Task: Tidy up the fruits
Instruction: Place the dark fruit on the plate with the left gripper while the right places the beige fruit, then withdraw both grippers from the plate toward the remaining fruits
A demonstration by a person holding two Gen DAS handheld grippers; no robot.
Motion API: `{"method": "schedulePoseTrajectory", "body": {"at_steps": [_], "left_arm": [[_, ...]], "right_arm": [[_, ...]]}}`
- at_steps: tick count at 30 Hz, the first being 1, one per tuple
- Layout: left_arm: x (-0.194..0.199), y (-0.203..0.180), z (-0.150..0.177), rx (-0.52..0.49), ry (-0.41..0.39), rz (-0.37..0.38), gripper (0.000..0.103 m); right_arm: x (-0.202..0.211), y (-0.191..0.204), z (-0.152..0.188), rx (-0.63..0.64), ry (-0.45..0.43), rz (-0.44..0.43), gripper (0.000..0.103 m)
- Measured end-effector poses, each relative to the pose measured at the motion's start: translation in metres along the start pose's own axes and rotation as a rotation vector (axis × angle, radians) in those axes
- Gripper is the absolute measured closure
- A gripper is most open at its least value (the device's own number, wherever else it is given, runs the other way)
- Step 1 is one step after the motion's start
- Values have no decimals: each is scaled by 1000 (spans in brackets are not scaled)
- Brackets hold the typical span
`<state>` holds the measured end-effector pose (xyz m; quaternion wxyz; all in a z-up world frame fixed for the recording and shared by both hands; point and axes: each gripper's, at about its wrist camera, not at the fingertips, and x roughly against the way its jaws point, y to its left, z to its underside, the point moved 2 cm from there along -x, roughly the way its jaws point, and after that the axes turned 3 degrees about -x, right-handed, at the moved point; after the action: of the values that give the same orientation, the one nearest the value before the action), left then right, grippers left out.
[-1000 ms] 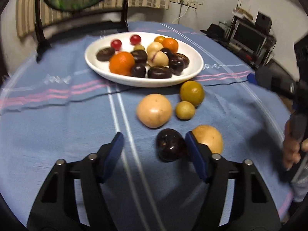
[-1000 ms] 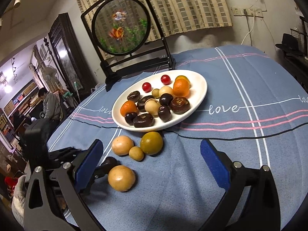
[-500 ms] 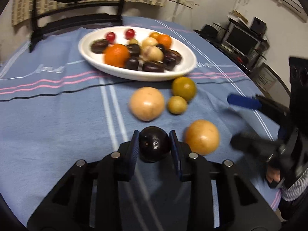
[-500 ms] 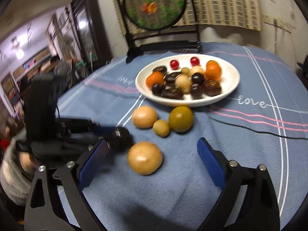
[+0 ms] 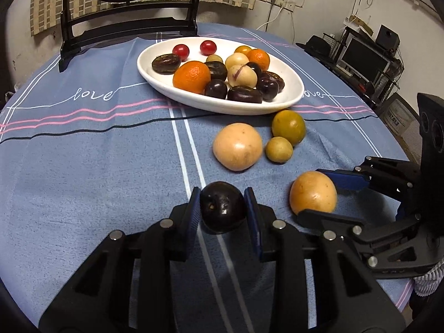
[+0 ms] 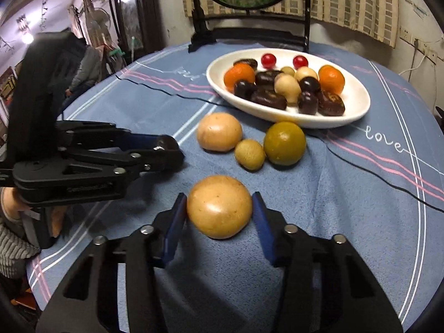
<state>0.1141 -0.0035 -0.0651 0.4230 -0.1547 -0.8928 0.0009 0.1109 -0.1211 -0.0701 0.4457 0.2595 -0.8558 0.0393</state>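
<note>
The dark plum (image 5: pixel 222 207) is clamped between the pads of the left hand-held gripper (image 5: pixel 223 216) above the blue-clothed bench (image 5: pixel 83 166), while the right hand-held gripper (image 6: pixel 219 222) closes around a tan round fruit (image 6: pixel 219 206), near the white plate (image 6: pixel 358 108).

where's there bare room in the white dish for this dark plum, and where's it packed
Bare patches: the white dish's near right end beside the dark fruits, and its left end before the big orange. The middle is packed. The left gripper holds the dark plum.
</note>
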Motion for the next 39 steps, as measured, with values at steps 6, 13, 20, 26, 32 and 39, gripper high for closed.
{"method": "schedulePoseTrajectory", "body": {"at_steps": [6,13,20,26,32,39], "left_arm": [[13,-6,-8,-9,-68,31,71],[29,-6,-76,-14,-172,-14,71],[-14,6,-135,24,-201,-70,71],[-49,35,-153,75,-173,-97,71],[-52,51,-155,116,-207,-92,14],[-38,67,-144,238,-210,-46,11]], "right_arm": [[8,-4,-5,-12,-38,-3,57],[46,-44,-54,-122,-201,23,57],[14,-85,-116,-188,-255,97,57],[-28,-107,-129,-217,-219,54,57],[-37,-108,-133,-231,-194,27,32],[8,-106,-130,-238,-322,54,31]]}}
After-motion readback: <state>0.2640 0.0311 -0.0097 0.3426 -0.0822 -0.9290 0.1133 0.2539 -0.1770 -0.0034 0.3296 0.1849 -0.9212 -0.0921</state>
